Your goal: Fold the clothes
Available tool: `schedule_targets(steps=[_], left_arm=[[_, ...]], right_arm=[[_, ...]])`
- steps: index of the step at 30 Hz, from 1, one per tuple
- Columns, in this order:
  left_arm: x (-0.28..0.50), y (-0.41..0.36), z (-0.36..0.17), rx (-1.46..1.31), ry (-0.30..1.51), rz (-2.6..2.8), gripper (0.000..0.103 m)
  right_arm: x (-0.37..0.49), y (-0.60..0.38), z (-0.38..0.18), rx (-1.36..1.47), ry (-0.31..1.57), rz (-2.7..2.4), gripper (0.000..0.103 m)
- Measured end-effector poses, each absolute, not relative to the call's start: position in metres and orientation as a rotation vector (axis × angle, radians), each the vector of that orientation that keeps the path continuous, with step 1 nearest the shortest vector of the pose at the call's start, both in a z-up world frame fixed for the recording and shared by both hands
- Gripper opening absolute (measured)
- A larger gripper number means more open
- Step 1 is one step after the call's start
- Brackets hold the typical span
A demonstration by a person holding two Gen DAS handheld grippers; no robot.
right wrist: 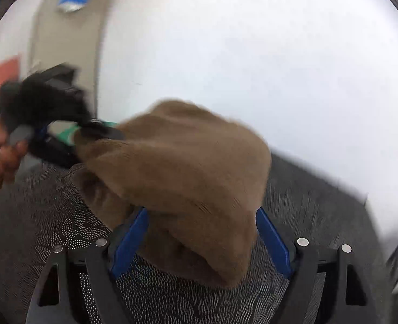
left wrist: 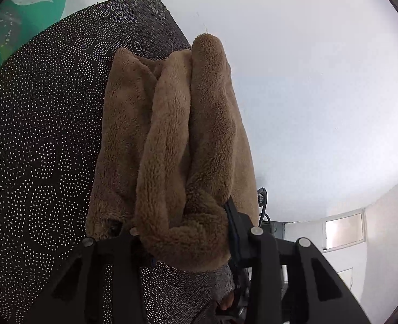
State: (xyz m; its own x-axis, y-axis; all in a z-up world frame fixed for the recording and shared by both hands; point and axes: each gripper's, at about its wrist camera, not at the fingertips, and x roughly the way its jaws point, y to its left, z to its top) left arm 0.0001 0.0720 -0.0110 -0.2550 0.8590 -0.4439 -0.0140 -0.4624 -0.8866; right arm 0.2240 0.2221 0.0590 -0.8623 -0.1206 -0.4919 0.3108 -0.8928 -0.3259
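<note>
A brown fleece garment is bunched in long folds over a black dotted tablecloth. My left gripper is shut on the near end of the garment and holds it up. In the blurred right wrist view the garment hangs between the blue fingers of my right gripper, which stand wide apart. The left gripper also shows there, clamped on the garment's far end, with the person's hand behind it.
The dotted tablecloth covers the table under both grippers. A white wall fills the background. A green sign hangs at the upper left. A window is at the lower right.
</note>
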Motion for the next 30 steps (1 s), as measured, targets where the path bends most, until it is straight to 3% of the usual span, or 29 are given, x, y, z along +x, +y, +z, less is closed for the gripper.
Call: schedule_targets(steps=[6, 11, 14, 15, 18, 19, 20, 25, 30], left_arm=[[-0.028, 0.078, 0.001, -1.361, -1.048, 1.789, 0.043], [-0.031, 0.086, 0.009, -1.341, -1.033, 1.790, 0.043], [-0.006, 0.055, 0.006, -1.346, -1.017, 1.785, 0.043], [-0.002, 0.049, 0.005, -1.348, -1.018, 1.781, 0.043], [-0.001, 0.018, 0.016, -1.319, -1.040, 1.797, 0.043], [-0.002, 0.015, 0.016, -1.310, -1.061, 1.788, 0.043], [-0.002, 0.013, 0.017, -1.301, -1.073, 1.772, 0.043], [0.006, 0.012, 0.025, -1.267, -1.067, 1.758, 0.048], [0.006, 0.008, 0.037, -1.209, -1.062, 1.816, 0.064]], right_arm=[[0.220, 0.166, 0.046, 0.555, 0.910, -2.595, 0.084], [0.201, 0.139, 0.041, 0.544, 0.920, -2.520, 0.084], [0.185, 0.137, 0.047, 0.593, 0.778, -2.509, 0.083], [0.180, 0.138, 0.050, 0.618, 0.711, -2.500, 0.081], [0.168, 0.142, 0.055, 0.720, 0.564, -2.458, 0.059], [0.169, 0.144, 0.055, 0.730, 0.549, -2.464, 0.042], [0.170, 0.147, 0.056, 0.735, 0.534, -2.474, 0.034], [0.187, 0.164, 0.069, 0.752, 0.435, -2.459, 0.029], [0.211, 0.169, 0.061, 0.766, 0.434, -2.415, 0.030]])
